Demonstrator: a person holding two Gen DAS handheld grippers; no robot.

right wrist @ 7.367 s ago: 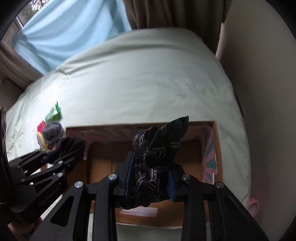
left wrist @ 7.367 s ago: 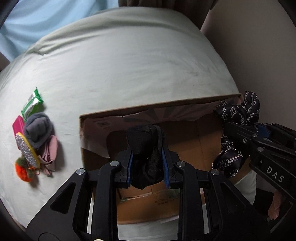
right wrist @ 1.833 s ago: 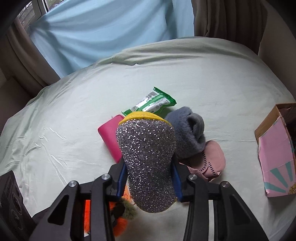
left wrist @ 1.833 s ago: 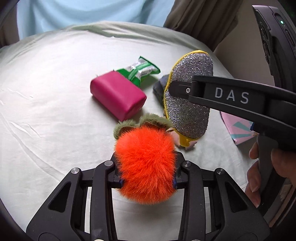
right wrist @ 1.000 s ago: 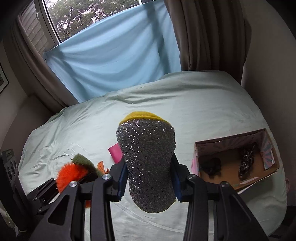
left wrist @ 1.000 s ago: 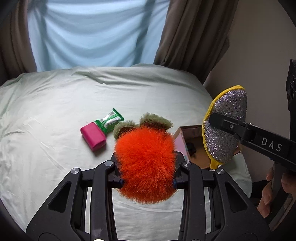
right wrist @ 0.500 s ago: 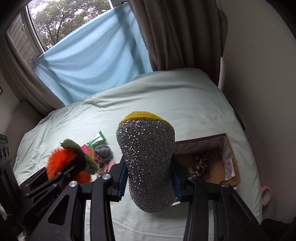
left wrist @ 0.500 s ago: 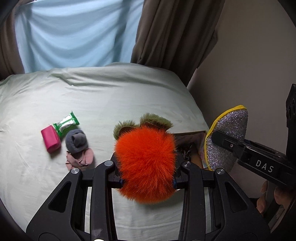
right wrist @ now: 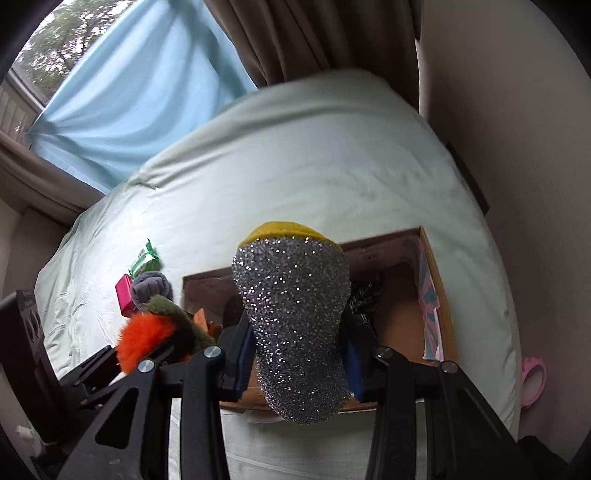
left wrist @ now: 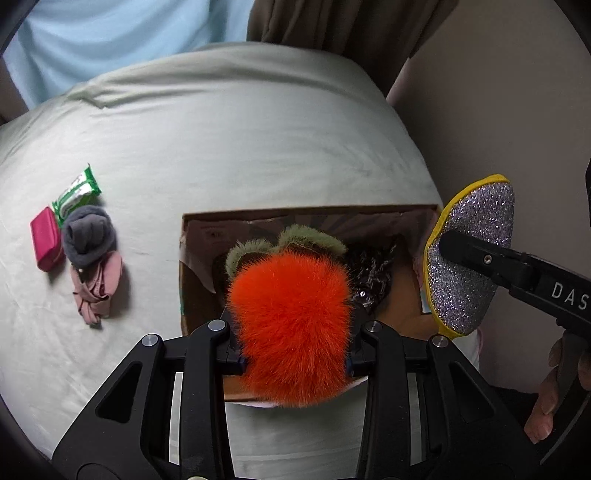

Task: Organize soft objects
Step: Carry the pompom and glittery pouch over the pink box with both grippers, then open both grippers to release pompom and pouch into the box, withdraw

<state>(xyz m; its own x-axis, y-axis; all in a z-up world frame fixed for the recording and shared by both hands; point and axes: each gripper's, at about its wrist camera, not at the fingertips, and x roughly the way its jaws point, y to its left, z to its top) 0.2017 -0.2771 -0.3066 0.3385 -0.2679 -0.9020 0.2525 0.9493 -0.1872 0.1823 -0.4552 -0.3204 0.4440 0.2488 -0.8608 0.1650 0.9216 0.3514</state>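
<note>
My left gripper (left wrist: 293, 360) is shut on a fluffy orange pom-pom with green ears (left wrist: 291, 314) and holds it above the open cardboard box (left wrist: 192, 236) on the bed. My right gripper (right wrist: 297, 365) is shut on a silver glitter sponge with a yellow back (right wrist: 295, 317), also above the box (right wrist: 434, 280). The sponge (left wrist: 472, 258) shows at the box's right side in the left wrist view, the pom-pom (right wrist: 147, 336) at the left in the right wrist view. A dark patterned cloth (left wrist: 373, 273) lies inside the box.
On the pale green sheet left of the box lie a grey sock (left wrist: 88, 236), a pink cloth (left wrist: 98, 288), a magenta block (left wrist: 46, 240) and a green wrapper (left wrist: 75, 194). A beige wall (left wrist: 498, 92) and brown curtain (left wrist: 332, 26) stand behind. A pink object (right wrist: 533, 380) lies beyond the bed's right edge.
Both grippers have carried the pom-pom and the sponge from the pile at the left over to the box and lower toward it. The box now fills the middle of both views.
</note>
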